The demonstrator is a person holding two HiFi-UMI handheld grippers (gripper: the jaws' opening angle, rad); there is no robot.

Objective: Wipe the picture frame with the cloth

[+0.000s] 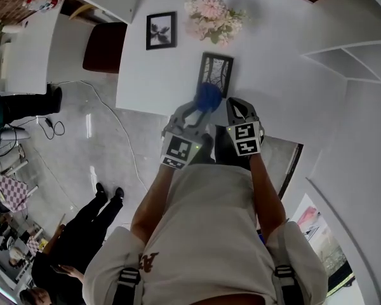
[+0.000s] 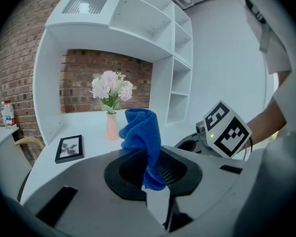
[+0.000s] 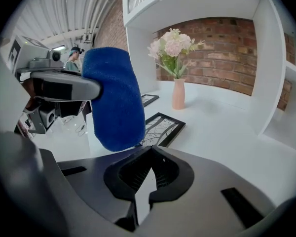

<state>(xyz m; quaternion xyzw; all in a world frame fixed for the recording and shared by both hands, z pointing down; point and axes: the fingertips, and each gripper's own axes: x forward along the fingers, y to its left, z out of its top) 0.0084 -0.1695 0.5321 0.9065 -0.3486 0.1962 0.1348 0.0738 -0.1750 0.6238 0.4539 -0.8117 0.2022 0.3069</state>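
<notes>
— How were the arms set?

— Both forearms (image 1: 153,196) reached straight out from the chest, close together and nearly parallel. The left gripper (image 1: 200,107) and the right gripper (image 1: 236,108) sat side by side over the near edge of the white desk (image 1: 279,88). Each marker cube (image 1: 244,138) faced upward.

— And the left one's jaws?

— Closed on a blue cloth (image 2: 140,132). The cloth's lower end was pinched between the ribbed pads (image 2: 170,171). The rest stood up past the tips in a bunched roll.

— The right?

— Its jaws were together, tips meeting, with only a thin slit lower down and nothing between them. It sat just to the right of the left gripper, a little apart from the cloth.

— Where was the picture frame (image 1: 216,73)?

— It was black with a branch print, and it lay flat on the desk just ahead of both grippers' tips. In the right gripper view the cloth hung in front of the frame's near left corner. Whether it touched the surface I couldn't tell.

— Anything else past the tips?

— Farther ahead stood a pale pink vase (image 3: 178,94) of pink and white flowers (image 3: 173,46). A smaller black frame (image 2: 69,148) lay ahead and to the left of the left gripper, well apart from the cloth. A brick wall (image 3: 222,43) backed the desk's alcove.
</notes>
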